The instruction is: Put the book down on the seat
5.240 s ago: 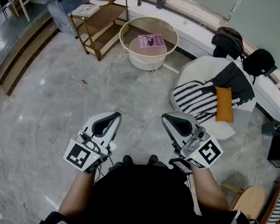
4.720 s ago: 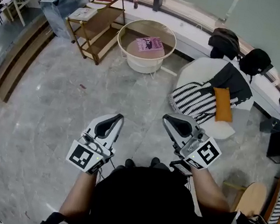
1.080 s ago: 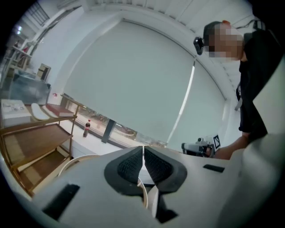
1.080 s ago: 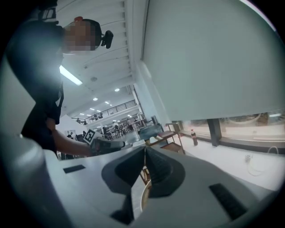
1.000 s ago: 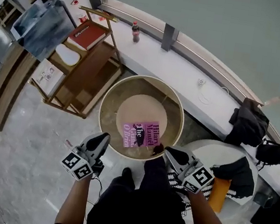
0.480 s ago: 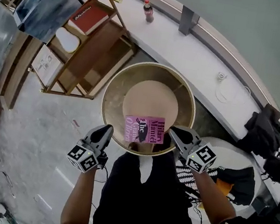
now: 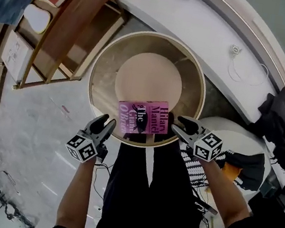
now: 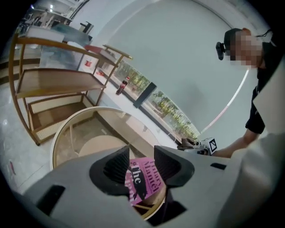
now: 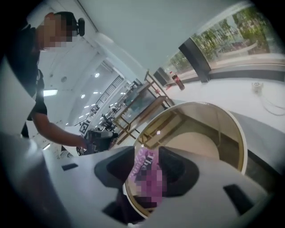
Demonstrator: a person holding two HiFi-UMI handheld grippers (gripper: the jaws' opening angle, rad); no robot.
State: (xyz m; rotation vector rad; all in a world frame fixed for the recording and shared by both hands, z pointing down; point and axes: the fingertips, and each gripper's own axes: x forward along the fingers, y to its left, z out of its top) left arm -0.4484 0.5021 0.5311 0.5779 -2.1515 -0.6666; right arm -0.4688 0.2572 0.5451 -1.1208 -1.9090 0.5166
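My left gripper and right gripper have jaws just opened, nothing pinched. The pink book lies between the two, on the round table.

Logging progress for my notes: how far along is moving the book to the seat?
Done: nothing; the pink paperback book lies on the round wood-rimmed table. In hand: left gripper and right gripper flank it, jaws just opened, nothing between them. Left: grasp, lift, carry to the white round seat.

My left gripper and right gripper point forward and slightly down, jaws just opened wide, gripping nothing
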